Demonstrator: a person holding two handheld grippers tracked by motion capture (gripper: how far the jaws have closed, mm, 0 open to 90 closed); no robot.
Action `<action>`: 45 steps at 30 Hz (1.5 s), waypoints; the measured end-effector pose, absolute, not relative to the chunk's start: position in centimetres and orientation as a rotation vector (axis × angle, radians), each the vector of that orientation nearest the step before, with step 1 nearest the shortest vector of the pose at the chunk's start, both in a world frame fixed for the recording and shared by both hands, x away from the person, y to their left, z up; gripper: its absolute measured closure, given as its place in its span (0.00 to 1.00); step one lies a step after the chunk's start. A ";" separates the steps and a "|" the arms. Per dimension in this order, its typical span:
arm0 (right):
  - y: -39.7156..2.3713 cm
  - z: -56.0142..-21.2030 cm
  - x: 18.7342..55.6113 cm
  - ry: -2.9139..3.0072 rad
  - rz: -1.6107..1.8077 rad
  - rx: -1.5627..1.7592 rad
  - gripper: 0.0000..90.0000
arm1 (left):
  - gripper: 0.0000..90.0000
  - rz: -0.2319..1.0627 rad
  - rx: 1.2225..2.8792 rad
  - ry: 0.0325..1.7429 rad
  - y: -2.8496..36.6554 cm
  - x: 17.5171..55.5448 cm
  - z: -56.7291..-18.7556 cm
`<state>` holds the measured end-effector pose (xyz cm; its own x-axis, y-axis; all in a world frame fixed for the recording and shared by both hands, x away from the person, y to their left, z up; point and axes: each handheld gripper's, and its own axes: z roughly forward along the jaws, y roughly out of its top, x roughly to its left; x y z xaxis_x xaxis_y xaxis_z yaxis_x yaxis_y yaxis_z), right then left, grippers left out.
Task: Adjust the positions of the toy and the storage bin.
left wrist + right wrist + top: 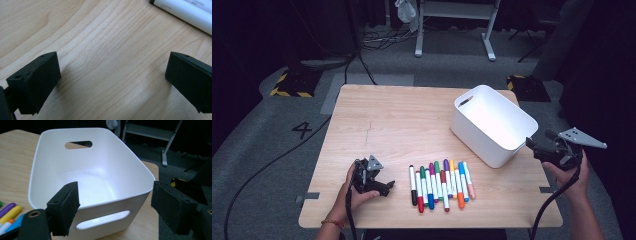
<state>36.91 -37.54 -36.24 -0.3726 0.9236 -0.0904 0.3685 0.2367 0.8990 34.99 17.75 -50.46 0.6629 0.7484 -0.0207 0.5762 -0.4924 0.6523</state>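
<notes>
Markers (441, 183) sit in a tight row near the table's (377, 120) front edge, roughly 10 I think, long axes running front to back, caps mostly toward the far edge. My right gripper (532, 145) hangs released beside the white bin (492, 125) at the right edge, jaws wide, nothing between them. Left gripper (388, 187) rests just left of the row, jaws spread on bare wood. To pick cleanly I'd close across an end marker's barrel, square to its length.
</notes>
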 end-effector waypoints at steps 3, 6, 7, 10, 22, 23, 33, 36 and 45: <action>-37.1 -36.3 38.0 1.881 1.050 1.213 0.25 | 0.00 0.341 2.255 0.986 17.0 34.8 -50.5; -36.9 -36.7 38.9 1.896 1.028 1.257 0.25 | 0.00 0.340 2.261 0.969 16.3 34.6 -50.4; -36.8 -36.8 39.0 1.900 1.029 1.273 0.26 | 0.00 0.340 2.261 0.969 16.3 34.6 -50.4; -36.4 -37.4 39.7 1.922 1.016 1.322 0.26 | 0.00 0.330 2.268 0.956 15.7 34.4 -50.4; -36.0 -38.3 41.1 1.884 0.964 1.487 0.19 | 0.00 0.332 2.271 0.946 15.4 34.4 -50.4; -35.9 -38.4 41.3 1.895 0.974 1.514 0.17 | 0.00 0.334 2.271 0.945 15.4 34.4 -50.4; -34.0 -39.6 43.9 1.934 0.918 1.559 0.27 | 0.00 0.329 2.272 0.938 15.0 34.4 -50.4; -33.5 -39.6 44.9 1.947 0.929 1.548 0.32 | 0.00 0.329 2.273 0.939 14.8 34.4 -50.4; -31.6 -39.3 48.0 1.998 0.925 1.441 0.46 | 0.00 0.323 2.275 0.934 14.6 34.4 -50.4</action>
